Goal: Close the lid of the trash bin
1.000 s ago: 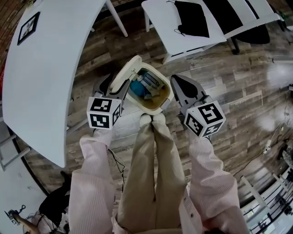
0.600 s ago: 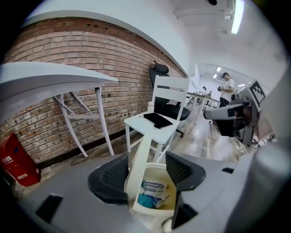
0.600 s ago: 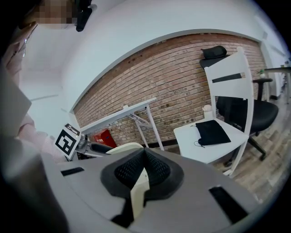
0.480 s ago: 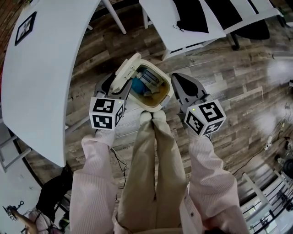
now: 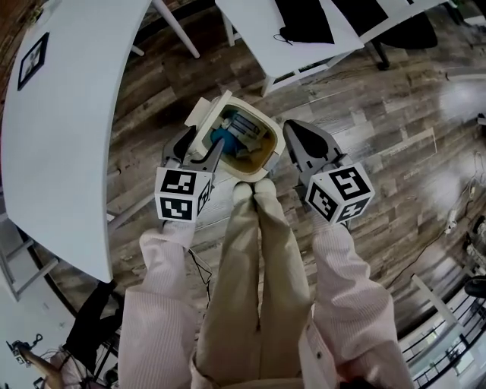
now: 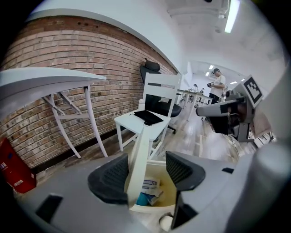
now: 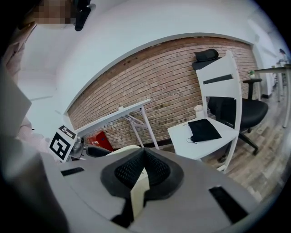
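The cream trash bin (image 5: 262,156) stands on the wood floor just ahead of the person's feet, with boxes and a blue item (image 6: 150,190) inside. Its lid (image 5: 203,129) stands raised on the bin's left side and shows edge-on in the left gripper view (image 6: 139,159). My left gripper (image 5: 197,148) is open with one jaw on each side of the lid; the left pad (image 6: 111,175) lies against it and the right pad is well apart. My right gripper (image 5: 292,129) is shut and empty beside the bin's right rim (image 7: 138,193).
A large white table (image 5: 68,114) runs along the left. A white chair (image 5: 262,30) with a black cloth (image 5: 304,23) stands beyond the bin, and a black office chair (image 7: 248,109) is behind it. A red box (image 6: 13,175) sits by the brick wall. The person's legs (image 5: 254,258) are below the bin.
The lid has swung from leaning out to the left to standing more upright over the bin. My left gripper has moved right with it. The right gripper has barely moved.
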`<act>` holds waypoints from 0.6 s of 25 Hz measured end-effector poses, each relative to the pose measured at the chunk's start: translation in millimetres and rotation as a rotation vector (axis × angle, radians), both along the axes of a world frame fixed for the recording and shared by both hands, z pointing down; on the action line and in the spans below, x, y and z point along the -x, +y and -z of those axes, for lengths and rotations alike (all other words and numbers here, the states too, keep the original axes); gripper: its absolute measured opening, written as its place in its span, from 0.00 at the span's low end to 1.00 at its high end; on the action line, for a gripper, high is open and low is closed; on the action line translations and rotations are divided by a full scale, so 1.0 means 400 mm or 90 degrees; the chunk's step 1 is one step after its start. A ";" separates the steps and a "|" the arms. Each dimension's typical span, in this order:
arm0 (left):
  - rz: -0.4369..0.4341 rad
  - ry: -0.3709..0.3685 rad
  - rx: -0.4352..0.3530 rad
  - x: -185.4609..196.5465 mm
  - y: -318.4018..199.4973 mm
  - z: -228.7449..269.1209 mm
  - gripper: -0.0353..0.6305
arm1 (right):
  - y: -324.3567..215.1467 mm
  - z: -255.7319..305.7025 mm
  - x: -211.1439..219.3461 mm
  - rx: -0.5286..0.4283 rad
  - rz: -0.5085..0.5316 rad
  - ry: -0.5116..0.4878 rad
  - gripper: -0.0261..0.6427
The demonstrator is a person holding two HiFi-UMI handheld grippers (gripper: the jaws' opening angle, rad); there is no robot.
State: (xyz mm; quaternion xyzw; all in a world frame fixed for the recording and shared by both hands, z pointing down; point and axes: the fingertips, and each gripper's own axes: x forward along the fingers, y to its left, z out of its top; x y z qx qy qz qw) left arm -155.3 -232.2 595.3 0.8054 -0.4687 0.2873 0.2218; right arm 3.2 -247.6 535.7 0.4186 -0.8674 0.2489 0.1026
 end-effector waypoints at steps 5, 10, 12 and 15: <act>-0.023 0.008 0.004 -0.025 0.022 -0.009 0.42 | 0.023 -0.002 -0.015 0.000 -0.025 0.001 0.04; -0.046 0.020 0.018 -0.053 0.045 -0.017 0.42 | 0.055 -0.002 -0.035 0.000 -0.049 0.006 0.04; -0.056 0.023 0.025 -0.063 0.054 -0.021 0.42 | 0.068 -0.005 -0.041 0.003 -0.059 0.005 0.04; -0.071 0.026 0.031 -0.079 0.068 -0.025 0.42 | 0.083 -0.018 -0.048 0.007 -0.072 0.004 0.04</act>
